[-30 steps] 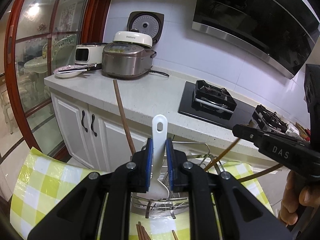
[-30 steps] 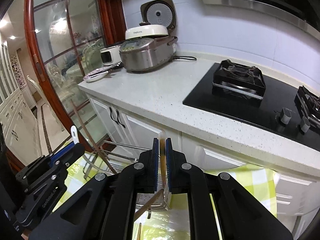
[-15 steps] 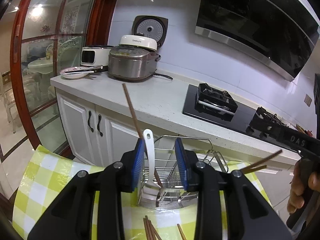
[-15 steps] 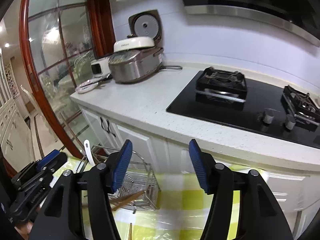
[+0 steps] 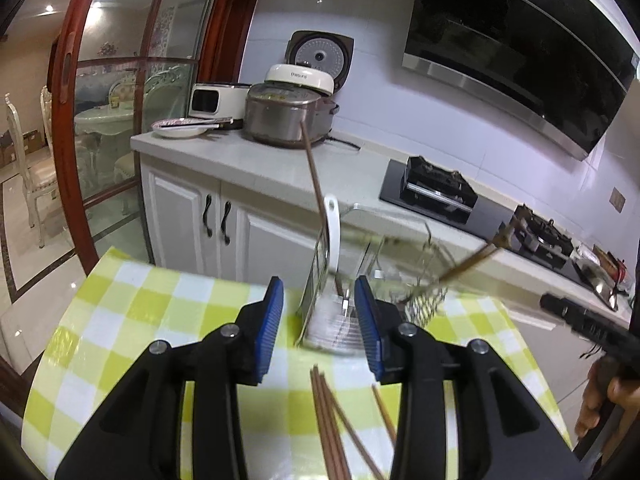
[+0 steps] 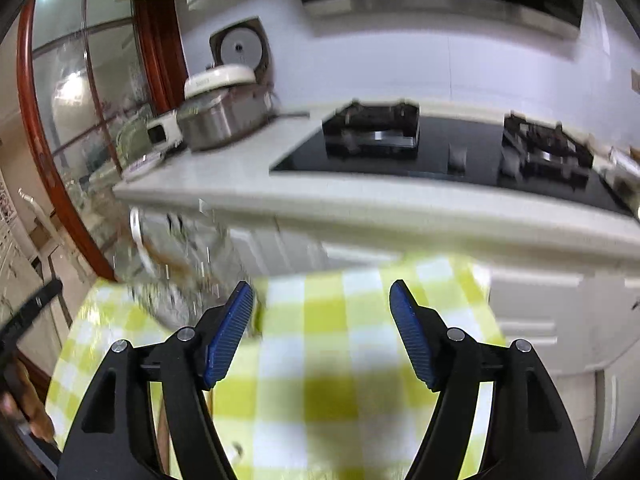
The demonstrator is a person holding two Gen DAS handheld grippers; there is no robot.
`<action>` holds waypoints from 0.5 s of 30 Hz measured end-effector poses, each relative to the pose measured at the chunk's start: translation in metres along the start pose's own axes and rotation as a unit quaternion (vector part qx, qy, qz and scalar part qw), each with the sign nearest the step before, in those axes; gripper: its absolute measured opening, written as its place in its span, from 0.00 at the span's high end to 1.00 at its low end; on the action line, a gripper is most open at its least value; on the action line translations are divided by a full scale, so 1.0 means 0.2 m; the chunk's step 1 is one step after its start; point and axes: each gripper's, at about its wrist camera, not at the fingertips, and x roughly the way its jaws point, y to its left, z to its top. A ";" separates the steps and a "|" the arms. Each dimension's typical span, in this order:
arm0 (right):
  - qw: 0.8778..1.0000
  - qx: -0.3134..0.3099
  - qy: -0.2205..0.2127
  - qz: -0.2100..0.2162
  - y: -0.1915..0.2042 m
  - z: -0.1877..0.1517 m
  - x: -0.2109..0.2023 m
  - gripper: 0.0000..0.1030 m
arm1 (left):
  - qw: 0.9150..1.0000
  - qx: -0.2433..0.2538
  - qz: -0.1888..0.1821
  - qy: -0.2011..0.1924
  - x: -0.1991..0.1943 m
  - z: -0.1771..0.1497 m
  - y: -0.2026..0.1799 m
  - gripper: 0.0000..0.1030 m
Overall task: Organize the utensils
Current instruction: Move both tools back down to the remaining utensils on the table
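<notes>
Nearest the left camera, the left gripper (image 5: pixel 319 328) hangs over the checked tablecloth (image 5: pixel 132 312) with its blue-padded fingers (image 5: pixel 269 328) spread and nothing between them. Just below and between its arms lie several loose chopsticks (image 5: pixel 332 432), flat on the cloth, fanned slightly apart and running out of the bottom of the picture. These appear to be what is left to sort.

The right gripper (image 6: pixel 322 332) also has its fingers (image 6: pixel 412 344) wide apart and empty, over a bare part of the same cloth; its view is blurred.

A little farther on, just beyond the left fingertips, the wire rack (image 5: pixel 372 292) stands on the cloth near the table's far edge. A white spoon (image 5: pixel 332 236) stands in it, handle up, with one dark chopstick (image 5: pixel 314 176) leaning beside it and another chopstick (image 5: pixel 468 264) slanting out to the right. In the right view the rack (image 6: pixel 176 276) sits off to the left, too smeared to read its contents.

Judging by this, the task is partly done: three pieces are in the rack, and the chopsticks on the cloth still need gathering.

Behind the table run the white counter (image 5: pixel 256 164), a rice cooker (image 5: pixel 288 116) and the black stove (image 5: pixel 440 192).
</notes>
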 end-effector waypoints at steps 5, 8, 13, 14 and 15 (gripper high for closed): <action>0.999 0.010 0.042 0.011 -0.01 -0.27 0.01 0.35 | 1.000 0.000 -0.004 0.023 -0.05 -0.17 -0.01 0.65; 0.998 0.008 0.065 0.011 0.00 -0.42 0.03 0.35 | 0.999 0.001 -0.005 0.037 -0.06 -0.27 -0.02 0.65; 0.995 -0.009 0.099 0.023 0.06 -0.60 0.04 0.35 | 0.998 -0.014 -0.013 0.065 -0.06 -0.42 -0.01 0.65; 0.994 -0.014 0.103 0.027 0.07 -0.62 0.04 0.35 | 0.997 -0.017 -0.014 0.068 -0.06 -0.43 -0.01 0.65; 0.994 -0.018 0.107 0.029 0.09 -0.63 0.05 0.35 | 0.997 -0.020 -0.015 0.072 -0.06 -0.46 -0.01 0.65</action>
